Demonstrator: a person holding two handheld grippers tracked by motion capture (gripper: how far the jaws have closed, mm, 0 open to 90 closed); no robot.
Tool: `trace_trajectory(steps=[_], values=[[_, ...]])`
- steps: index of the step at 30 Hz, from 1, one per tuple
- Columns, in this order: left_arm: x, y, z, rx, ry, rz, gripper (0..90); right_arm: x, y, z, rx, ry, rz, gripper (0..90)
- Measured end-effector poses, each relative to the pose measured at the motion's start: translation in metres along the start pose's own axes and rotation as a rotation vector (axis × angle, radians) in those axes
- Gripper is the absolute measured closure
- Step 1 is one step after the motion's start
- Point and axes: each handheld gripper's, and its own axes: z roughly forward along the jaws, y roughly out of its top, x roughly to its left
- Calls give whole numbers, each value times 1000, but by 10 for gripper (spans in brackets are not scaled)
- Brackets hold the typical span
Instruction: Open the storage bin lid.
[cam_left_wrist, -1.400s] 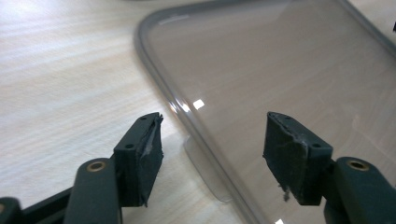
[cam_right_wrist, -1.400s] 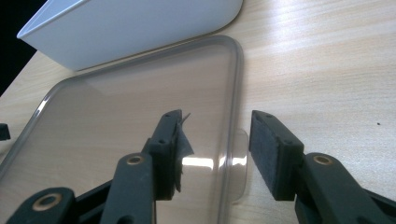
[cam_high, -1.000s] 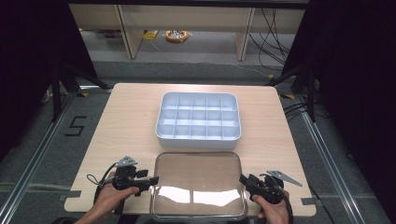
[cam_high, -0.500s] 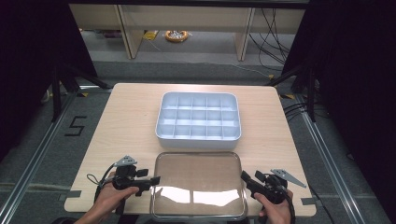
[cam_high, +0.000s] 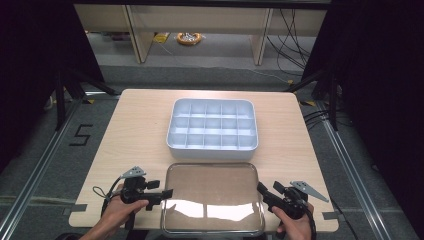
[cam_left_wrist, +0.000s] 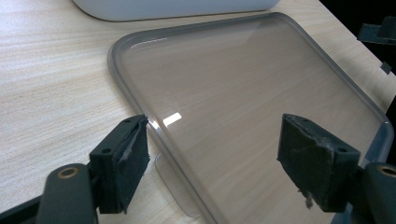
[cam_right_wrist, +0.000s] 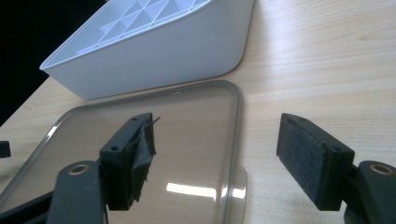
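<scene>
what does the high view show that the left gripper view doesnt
High view alone: the person's hands, the floor, and the white divided tray from above, its compartments showing empty. Left gripper view alone: the left gripper up close, jaws open astride the clear lid's edge, with a small tab on that edge. Both: the lid flat on the wooden table, the tray just beyond it.

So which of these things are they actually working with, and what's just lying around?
In the job, as far as I can judge:
- clear lid, flat on the table
- white divided box behind it
- left gripper and right gripper, both open at the lid's side edges

Just lying about:
- yellow coil on the floor beyond the table
</scene>
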Motion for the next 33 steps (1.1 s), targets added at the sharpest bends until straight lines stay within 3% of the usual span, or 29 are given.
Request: trace_trajectory(steps=[1, 2, 4, 5, 6, 7, 10, 11, 12, 13, 15, 16, 17, 18, 20, 21, 22, 23, 24, 25, 26, 27, 28, 30, 31, 32, 33], values=[[0, 0, 0, 0, 0, -2, 231, 1, 1, -2, 13, -14, 9, 272], [0, 0, 0, -1, -2, -3, 228, 0, 0, 1, -17, 1, -3, 267], [0, 0, -1, -2, -8, -4, 219, 3, 0, -2, -4, 21, 27, 255], [0, 0, -1, -6, -11, -4, 214, 1, 0, -1, -14, 16, -26, 246], [0, 0, -2, -6, -16, -2, 206, 3, 0, -1, -16, 16, -13, 233], [0, 0, -2, -7, -31, 0, 195, 2, 0, -1, -11, 13, -37, 212], [0, 0, -4, -10, -41, 18, 149, 3, -1, -1, -4, 18, -45, 167], [-1, 0, -4, -9, -44, 20, 145, 7, -1, -2, 7, 19, -2, 162], [-1, 0, -4, -14, -44, 26, 145, 8, -1, -3, 5, 18, 7, 162], [-1, 0, -5, -17, -43, 30, 145, 4, -1, -2, -3, 16, -51, 162], [0, 0, -6, -19, -48, 32, 145, 6, -1, -3, 2, 20, -48, 165], [0, 0, -7, -24, -47, 35, 145, 10, -1, -6, 31, 15, -15, 165], [0, 0, -8, -21, -44, 39, 145, 7, -1, -3, 1, 13, -77, 165], [0, 0, -8, -21, -42, 43, 145, 7, -2, -2, -7, 13, -108, 166], [0, -1, -9, -26, -47, 45, 146, 10, -1, -5, 20, 12, -102, 166], [0, -1, -10, -29, -48, 44, 145, 10, -2, -3, 8, 22, -109, 167], [0, -1, -10, -27, -46, 49, 145, 14, -3, -4, 6, 21, -79, 167], [0, -1, -11, -29, -44, 53, 145, 14, -3, -4, 3, 26, -96, 167], [0, -2, -11, -32, -45, 52, 145, 17, -4, -6, 19, 22, -69, 167], [0, -2, -11, -35, -46, 52, 146, 12, -4, -5, 6, 34, -134, 167], [0, -2, -12, -32, -42, 59, 145, 14, -4, -6, 11, 28, -126, 167], [0, -3, -12, -37, -37, 62, 145, 17, -5, -8, 20, 37, -84, 167], [-1, -3, -12, -41, -44, 60, 146, 14, -5, -7, 12, 30, -133, 167], [-1, -4, -12, -43, -65, 68, 145, 16, -5, -12, 31, 0, -152, 167], [-1, -4, -13, -41, -64, 79, 146, 15, -6, -10, 9, 29, -151, 167], [-1, -4, -13, -45, -63, 80, 145, 18, -8, -12, 20, 38, -118, 167], [-2, -5, -14, -45, -44, 73, 145, 16, -7, -12, 13, 34, -154, 167]])
